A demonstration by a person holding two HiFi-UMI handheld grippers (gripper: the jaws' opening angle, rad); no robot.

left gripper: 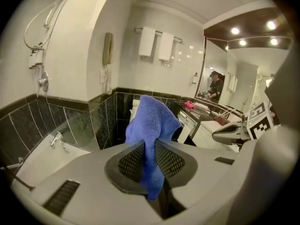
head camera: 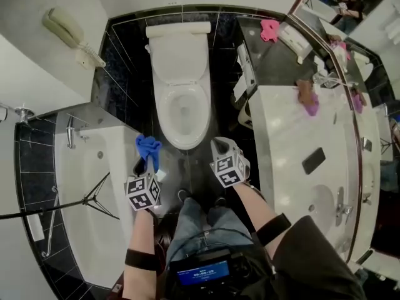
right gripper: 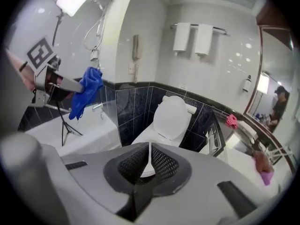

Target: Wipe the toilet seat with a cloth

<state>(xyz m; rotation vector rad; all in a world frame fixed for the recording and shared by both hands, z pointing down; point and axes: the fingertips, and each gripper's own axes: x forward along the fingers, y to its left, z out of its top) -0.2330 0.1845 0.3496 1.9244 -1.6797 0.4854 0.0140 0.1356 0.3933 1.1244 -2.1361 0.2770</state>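
The white toilet (head camera: 181,74) stands straight ahead with its lid up against the tank, and the seat (head camera: 164,114) is down around the bowl. My left gripper (head camera: 150,160) is shut on a blue cloth (head camera: 147,146), held in the air in front of the bowl's left side. In the left gripper view the cloth (left gripper: 152,125) stands up from between the jaws and droops over them. My right gripper (head camera: 222,149) hovers at the bowl's right front, its jaws nearly together with nothing between them. The right gripper view looks over them to the toilet (right gripper: 171,118) and the cloth (right gripper: 86,90).
A white bathtub (head camera: 94,186) with a tripod leg (head camera: 94,197) across it lies at the left. At the right runs a white vanity counter (head camera: 294,136) with a dark phone (head camera: 313,160), a sink (head camera: 320,206) and pink cloths (head camera: 269,30). A wall telephone (head camera: 62,27) hangs upper left.
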